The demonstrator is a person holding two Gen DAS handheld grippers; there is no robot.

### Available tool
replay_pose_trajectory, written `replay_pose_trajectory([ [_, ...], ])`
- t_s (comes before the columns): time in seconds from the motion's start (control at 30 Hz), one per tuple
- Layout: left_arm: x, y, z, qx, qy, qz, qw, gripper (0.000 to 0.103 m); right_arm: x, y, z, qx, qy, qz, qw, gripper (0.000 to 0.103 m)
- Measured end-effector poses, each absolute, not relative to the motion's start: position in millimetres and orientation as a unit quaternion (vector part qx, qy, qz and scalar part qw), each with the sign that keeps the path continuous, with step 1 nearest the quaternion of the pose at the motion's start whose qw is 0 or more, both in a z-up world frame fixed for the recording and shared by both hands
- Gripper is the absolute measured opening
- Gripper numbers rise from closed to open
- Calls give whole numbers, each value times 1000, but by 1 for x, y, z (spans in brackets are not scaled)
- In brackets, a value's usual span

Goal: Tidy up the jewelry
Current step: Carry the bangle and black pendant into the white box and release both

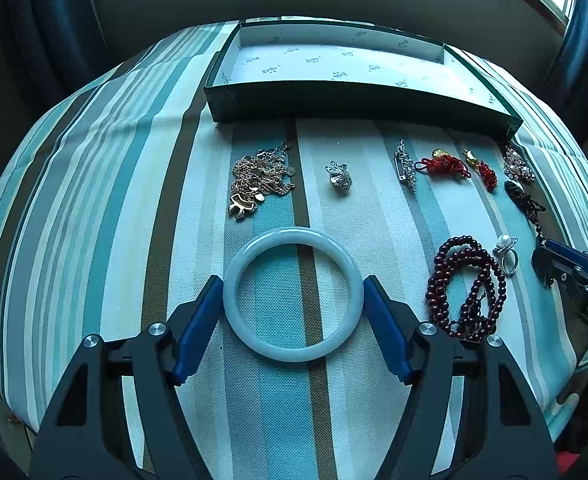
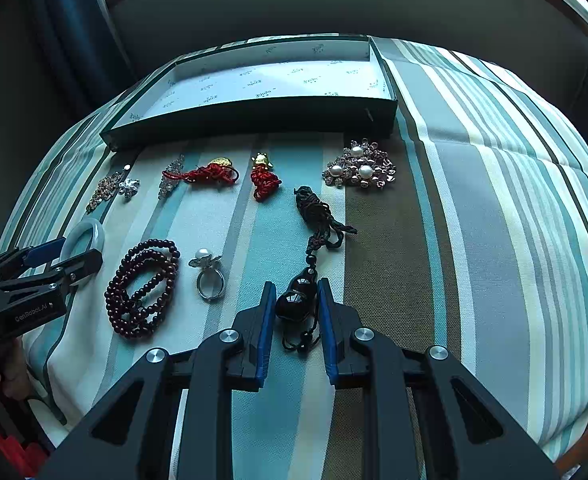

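Left gripper (image 1: 294,312) fingers bracket the jade bangle (image 1: 293,294) on the striped worktop (image 1: 174,200), contact looks made but unsure; right gripper (image 2: 294,308) fingers flank the black gourd pendant (image 2: 297,300), apparently touching; smooth bangle may squirt out; pendant's cord (image 2: 317,216) could snag en route to the box (image 2: 254,116).

We are counting one pale green bangle (image 1: 293,294), one dark red bead string (image 2: 144,288), one pearl ring (image 2: 210,278), two red knotted charms (image 2: 208,173), one black cord pendant (image 2: 299,298), one big pearl brooch (image 2: 359,164), one pile of gold chains (image 1: 256,182), one long sparkly pin (image 1: 405,165), one small silver brooch (image 1: 338,176) and one open box (image 2: 254,118).
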State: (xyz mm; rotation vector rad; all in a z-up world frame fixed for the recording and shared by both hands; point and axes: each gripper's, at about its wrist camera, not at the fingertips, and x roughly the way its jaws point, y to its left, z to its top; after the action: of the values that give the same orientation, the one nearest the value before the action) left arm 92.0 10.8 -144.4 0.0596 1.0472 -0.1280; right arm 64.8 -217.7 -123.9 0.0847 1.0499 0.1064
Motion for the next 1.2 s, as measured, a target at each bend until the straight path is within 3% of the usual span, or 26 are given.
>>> replay_pose_trajectory([
  [0.63,112,10,-86,25,433,-69,898,70,85,-226,-53,59,400,68,912,21],
  [1.0,180,-13,-53,25,390,-86,917,71,150,-222,-22,59,343,83,934,21],
  [1.2,226,-29,-57,27,383,-91,919,71,194,-208,-33,56,344,97,932,21],
])
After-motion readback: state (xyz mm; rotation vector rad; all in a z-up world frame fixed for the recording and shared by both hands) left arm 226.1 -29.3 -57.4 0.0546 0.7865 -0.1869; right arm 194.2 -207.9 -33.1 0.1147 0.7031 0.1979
